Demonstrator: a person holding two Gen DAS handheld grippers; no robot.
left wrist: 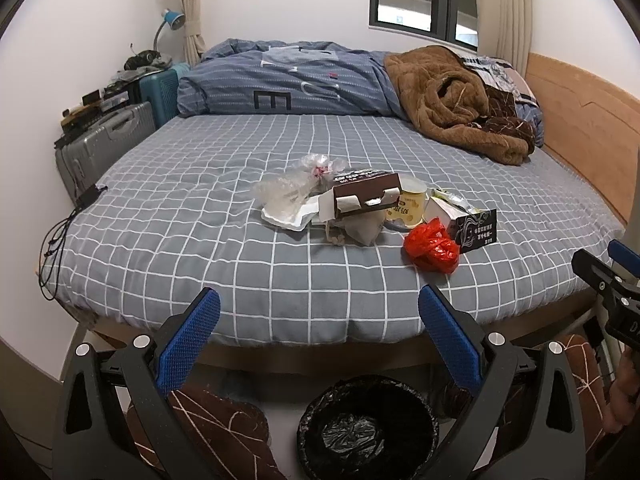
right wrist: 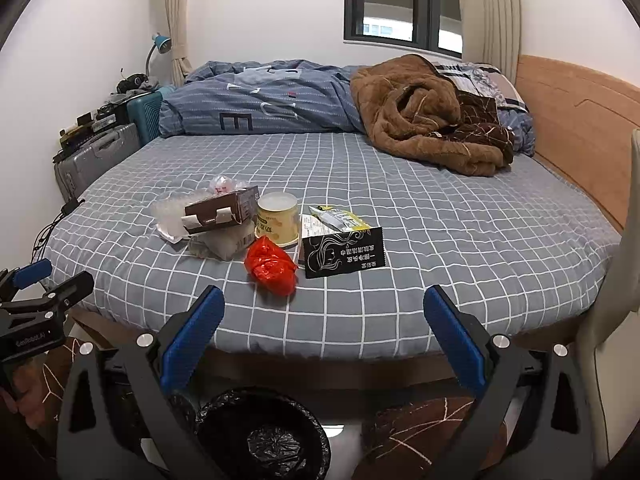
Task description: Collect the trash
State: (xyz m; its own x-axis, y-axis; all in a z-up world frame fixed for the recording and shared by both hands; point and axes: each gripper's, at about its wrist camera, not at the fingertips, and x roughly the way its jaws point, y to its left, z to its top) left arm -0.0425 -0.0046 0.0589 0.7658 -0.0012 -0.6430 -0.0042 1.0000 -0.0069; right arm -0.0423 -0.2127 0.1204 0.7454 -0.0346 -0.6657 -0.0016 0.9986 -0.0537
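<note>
Left gripper (left wrist: 319,312): jaws spread wide, nothing between the blue pads, held off the near edge of the bed. Right gripper (right wrist: 324,310): likewise fully spread and empty, also short of the mattress edge. Each shows at the margin of the other's view, side by side and apart.

Bed (left wrist: 200,264): grey sheet with a white grid, wooden headboard along the right side. A folded blue striped duvet (left wrist: 280,80) lies across the far end, a crumpled brown blanket (left wrist: 452,100) beside it to the right.

Bin (left wrist: 368,428): black-lined, on the floor directly below the near edge of the bed, under both grippers; the bag inside appears to hold nothing, though its depth is dim.

Trash: all gathered in one cluster on the sheet, near the front centre of the bed.
- Brown carton (left wrist: 364,198), flaps open, lying on its side atop the pile.
- Clear plastic wrapping (left wrist: 288,192), crumpled, left of the carton and touching it.
- Yellow cup (right wrist: 279,218), upside down, just right of the carton.
- Black printed packet (right wrist: 344,252), propped upright, right of the cup.
- Red plastic bag (right wrist: 271,266), balled up, nearest the grippers, in front of the cup.
- Yellow-and-white sachet (right wrist: 336,218), flat, behind the black packet.
</note>
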